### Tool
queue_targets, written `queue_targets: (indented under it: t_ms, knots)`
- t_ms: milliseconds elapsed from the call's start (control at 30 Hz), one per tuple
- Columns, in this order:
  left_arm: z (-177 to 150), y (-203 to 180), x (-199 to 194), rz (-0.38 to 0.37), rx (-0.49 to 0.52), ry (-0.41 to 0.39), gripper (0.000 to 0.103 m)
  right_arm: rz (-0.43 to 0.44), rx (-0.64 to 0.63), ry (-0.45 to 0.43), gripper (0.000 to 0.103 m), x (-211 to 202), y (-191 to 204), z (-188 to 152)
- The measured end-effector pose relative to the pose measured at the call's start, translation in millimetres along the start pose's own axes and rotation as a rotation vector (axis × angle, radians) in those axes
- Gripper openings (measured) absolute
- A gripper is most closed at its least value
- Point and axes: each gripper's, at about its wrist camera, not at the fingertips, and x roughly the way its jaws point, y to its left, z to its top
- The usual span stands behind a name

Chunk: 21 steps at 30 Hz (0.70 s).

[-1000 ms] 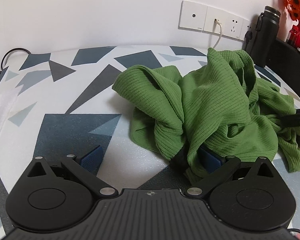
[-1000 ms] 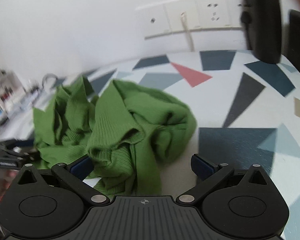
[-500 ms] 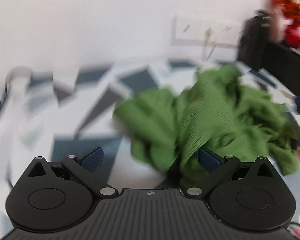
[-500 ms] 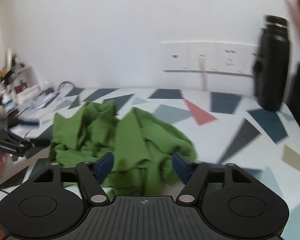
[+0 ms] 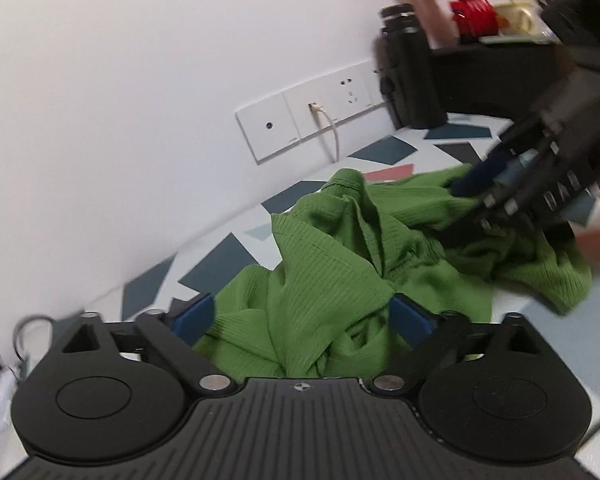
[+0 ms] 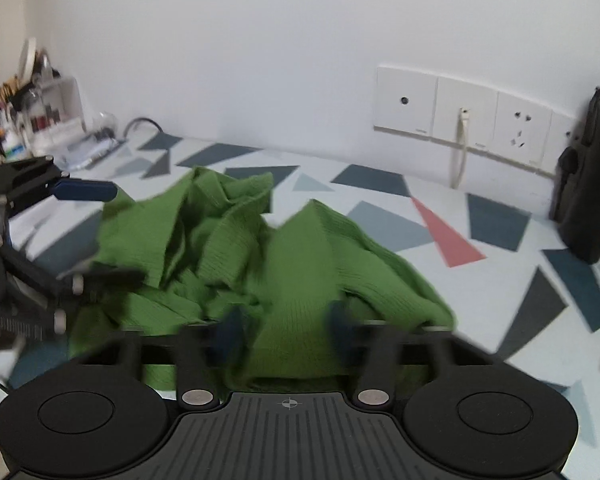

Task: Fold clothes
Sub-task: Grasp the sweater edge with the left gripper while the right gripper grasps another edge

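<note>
A crumpled green ribbed garment lies heaped on the table with the geometric pattern. My left gripper is open at the heap's left end, with its blue pads wide apart on either side of a raised fold. In the right wrist view the left gripper also shows open at the far left. My right gripper has its blurred jaws drawn in around a thick fold at the heap's right end. The left wrist view shows the right gripper tilted down onto the cloth.
A black bottle stands against the wall at the right, beside white wall sockets with a plugged-in cable. A red vase of orange flowers sits on a dark shelf. Jars and clutter fill the far left corner.
The right jaws have narrowed from wide open onto a fold of the garment. The left gripper has swung in and tilted, so cloth now lies between its open fingers.
</note>
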Motion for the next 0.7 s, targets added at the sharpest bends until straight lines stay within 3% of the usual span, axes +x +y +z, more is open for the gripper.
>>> queue_targets:
  t_ms: [67, 100, 133, 167, 333, 400, 433, 500, 533, 567, 600, 700]
  knots:
    - [2, 8, 2, 0.003, -0.045, 0.005, 0.042, -0.011, 0.023, -0.017, 0.008, -9, -8, 0]
    - [3, 13, 1, 0.005, -0.064, 0.013, 0.030, -0.012, 0.054, -0.044, 0.007, -16, -16, 1]
    - [3, 21, -1, 0.010, -0.093, 0.015, 0.006, -0.034, 0.074, -0.067, 0.007, -24, -23, 0]
    - [4, 29, -3, 0.015, -0.123, 0.015, 0.006, -0.056, 0.093, -0.091, 0.007, -31, -31, 0]
    - [3, 68, -24, 0.062, -0.238, -0.048, 0.005, -0.212, 0.201, -0.172, 0.006, -61, -73, -3]
    - [0, 80, -30, 0.008, -0.277, -0.053, 0.007, -0.293, 0.236, -0.165, 0.006, -65, -89, -5]
    - [-1, 79, -32, 0.001, -0.276, -0.056, 0.014, -0.327, 0.257, -0.150, 0.006, -65, -97, -6]
    - [-3, 73, -32, -0.007, -0.254, -0.060, 0.038, -0.380, 0.282, -0.122, 0.007, -63, -106, -9]
    - [-5, 66, -31, -0.010, -0.233, -0.060, 0.060, -0.401, 0.285, -0.109, 0.007, -62, -106, -10]
    - [-7, 60, -29, -0.013, -0.211, -0.060, 0.074, -0.421, 0.287, -0.096, 0.013, -60, -106, -12]
    - [-8, 52, -26, -0.022, -0.189, -0.057, 0.075, -0.428, 0.285, -0.093, 0.021, -58, -103, -14]
    - [-10, 31, -17, -0.047, -0.136, -0.044, 0.075, -0.357, 0.265, -0.153, 0.029, -60, -82, -11]
